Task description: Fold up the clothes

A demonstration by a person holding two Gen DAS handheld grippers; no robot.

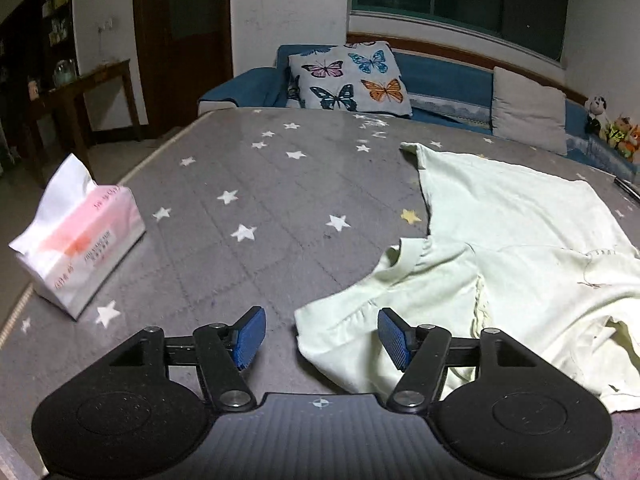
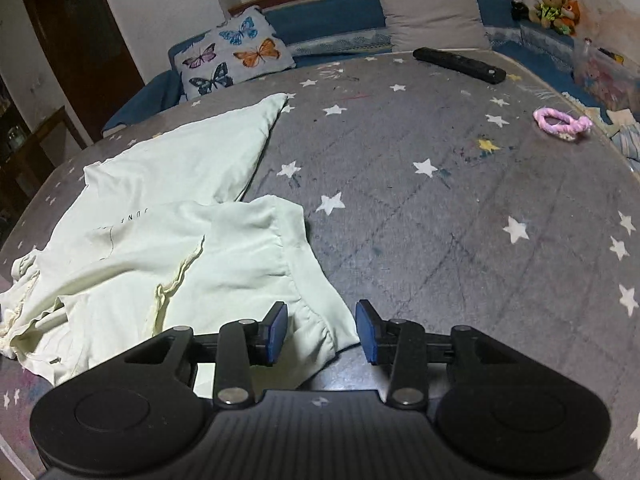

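A pale green T-shirt [image 1: 520, 248] lies rumpled on the grey star-patterned table cover [image 1: 248, 184], partly folded over itself. In the left wrist view my left gripper [image 1: 322, 338] hangs open above the shirt's near left corner, its blue pads [image 1: 252, 338] wide apart and touching no cloth. In the right wrist view the same T-shirt [image 2: 160, 240] spreads to the left, and my right gripper [image 2: 322, 330] stands open over its near right sleeve corner. The cloth lies below and between the blue pads [image 2: 278, 332], which do not press on it.
A pink and white tissue pack [image 1: 76, 248] sits at the table's left. A black remote [image 2: 460, 65] and a pink hair band [image 2: 562, 123] lie on the far right. Behind are a blue sofa [image 1: 448, 76], a butterfly cushion [image 1: 348, 76] and plush toys [image 2: 544, 4].
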